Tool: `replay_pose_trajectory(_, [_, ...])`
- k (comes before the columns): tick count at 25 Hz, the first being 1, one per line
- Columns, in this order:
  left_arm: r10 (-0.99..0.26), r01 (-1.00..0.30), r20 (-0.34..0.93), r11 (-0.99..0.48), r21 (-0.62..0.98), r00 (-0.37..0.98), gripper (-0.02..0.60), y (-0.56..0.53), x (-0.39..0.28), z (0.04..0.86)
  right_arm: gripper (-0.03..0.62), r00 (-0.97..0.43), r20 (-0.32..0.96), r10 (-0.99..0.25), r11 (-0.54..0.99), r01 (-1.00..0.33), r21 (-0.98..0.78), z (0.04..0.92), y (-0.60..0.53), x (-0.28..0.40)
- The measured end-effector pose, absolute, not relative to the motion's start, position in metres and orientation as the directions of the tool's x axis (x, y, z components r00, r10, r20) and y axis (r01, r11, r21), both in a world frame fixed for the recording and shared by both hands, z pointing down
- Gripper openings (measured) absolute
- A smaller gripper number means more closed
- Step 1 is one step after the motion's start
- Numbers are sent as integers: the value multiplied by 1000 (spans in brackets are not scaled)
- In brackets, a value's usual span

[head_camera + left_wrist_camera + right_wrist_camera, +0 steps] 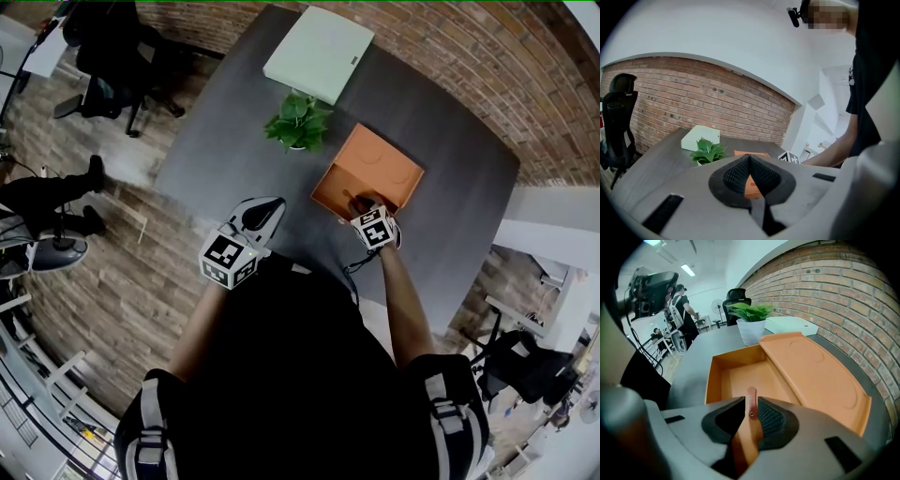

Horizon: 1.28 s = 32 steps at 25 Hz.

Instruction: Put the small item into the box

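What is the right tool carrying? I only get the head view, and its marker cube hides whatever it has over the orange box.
Observer: The right tool is shut on a thin brown tab with a small hole near its tip.
Operator: Is anything in the box yet?
Observer: The part of the orange box that the right gripper view shows holds nothing; the tab points toward its open inside.
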<state>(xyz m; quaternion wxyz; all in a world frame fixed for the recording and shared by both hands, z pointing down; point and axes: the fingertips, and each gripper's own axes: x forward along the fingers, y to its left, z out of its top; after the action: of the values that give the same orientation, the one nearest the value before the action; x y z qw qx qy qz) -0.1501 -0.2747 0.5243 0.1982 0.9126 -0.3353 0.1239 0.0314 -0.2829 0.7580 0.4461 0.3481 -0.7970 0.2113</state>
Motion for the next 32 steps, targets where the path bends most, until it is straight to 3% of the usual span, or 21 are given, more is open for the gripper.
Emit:
replay_pose_trajectory(11, [-529,-615,333,-745,258,781,21,-265,-114,508,28,-421,770,-479,635,-772,-28,691,-254,46])
replay_pose_trajectory(32, [-538,-616,341,-765,186,771,21,-211,-51,485,25,-481,552,-681,600,-799,44,594,-206,105])
